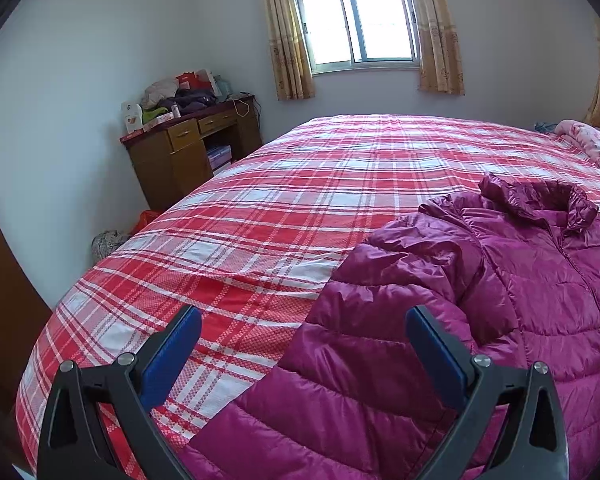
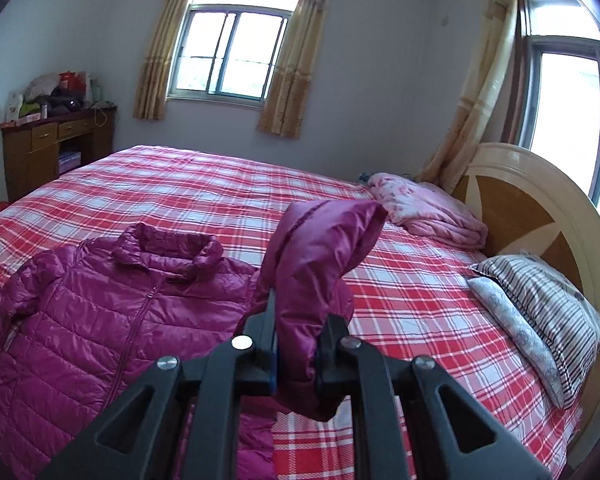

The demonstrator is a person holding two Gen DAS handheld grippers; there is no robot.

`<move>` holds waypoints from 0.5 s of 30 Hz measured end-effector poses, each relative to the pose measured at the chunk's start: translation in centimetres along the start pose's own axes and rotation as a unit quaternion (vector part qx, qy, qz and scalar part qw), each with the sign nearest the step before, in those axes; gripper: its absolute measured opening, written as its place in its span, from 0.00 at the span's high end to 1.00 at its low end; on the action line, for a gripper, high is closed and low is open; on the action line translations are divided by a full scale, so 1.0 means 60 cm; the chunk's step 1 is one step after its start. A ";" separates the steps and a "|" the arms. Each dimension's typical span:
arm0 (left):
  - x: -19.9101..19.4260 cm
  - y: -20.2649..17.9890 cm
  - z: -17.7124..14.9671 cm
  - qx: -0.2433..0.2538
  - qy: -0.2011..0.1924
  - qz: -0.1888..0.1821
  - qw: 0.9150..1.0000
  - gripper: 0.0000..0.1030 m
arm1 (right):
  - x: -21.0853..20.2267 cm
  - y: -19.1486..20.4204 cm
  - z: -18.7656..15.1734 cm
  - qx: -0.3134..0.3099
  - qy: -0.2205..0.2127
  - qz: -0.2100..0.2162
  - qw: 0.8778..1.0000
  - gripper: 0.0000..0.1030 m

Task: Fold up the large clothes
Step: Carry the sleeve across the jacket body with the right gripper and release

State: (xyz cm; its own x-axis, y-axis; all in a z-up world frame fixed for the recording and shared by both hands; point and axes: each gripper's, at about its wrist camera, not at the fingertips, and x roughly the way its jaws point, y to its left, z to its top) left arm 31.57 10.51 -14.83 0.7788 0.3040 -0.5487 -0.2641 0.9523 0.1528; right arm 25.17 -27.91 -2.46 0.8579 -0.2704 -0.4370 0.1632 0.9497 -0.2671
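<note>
While the jacket (image 1: 500,300) lies face up on the bed (image 1: 260,216), zipped, collar away from both claws, the right claw (image 2: 296,344) is clenched on one sleeve (image 2: 320,264); the sleeve stands lifted above the bedspread, its cuff end flopping over beyond the fingertips; the jacket's body lies to that claw's left; a pink quilt (image 2: 424,212) sits well beyond it, pillows (image 2: 540,312) off to its right by the headboard (image 2: 540,208). The left claw (image 1: 304,344) is released, jaws wide, hovering over the near sleeve and hem; plaid bedspread shows under its left finger; a cluttered counter (image 1: 188,148) stands far ahead on its left.
</note>
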 end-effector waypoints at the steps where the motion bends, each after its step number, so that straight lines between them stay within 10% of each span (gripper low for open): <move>1: 0.003 0.000 0.000 -0.001 0.002 0.000 1.000 0.01 | 0.002 0.011 0.001 -0.007 0.000 0.006 1.000 0.86; 15: -0.005 -0.009 -0.005 0.009 0.003 -0.010 1.000 0.01 | 0.063 0.216 -0.043 -0.083 0.020 0.097 0.992 0.86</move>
State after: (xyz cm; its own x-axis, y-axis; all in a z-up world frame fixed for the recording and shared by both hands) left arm 31.33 9.89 -15.01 0.7803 0.2846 -0.5568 -0.2376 0.9586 0.1570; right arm 29.29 -17.06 -9.81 0.8444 -0.0944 -0.5273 -0.0880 0.9465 -0.3104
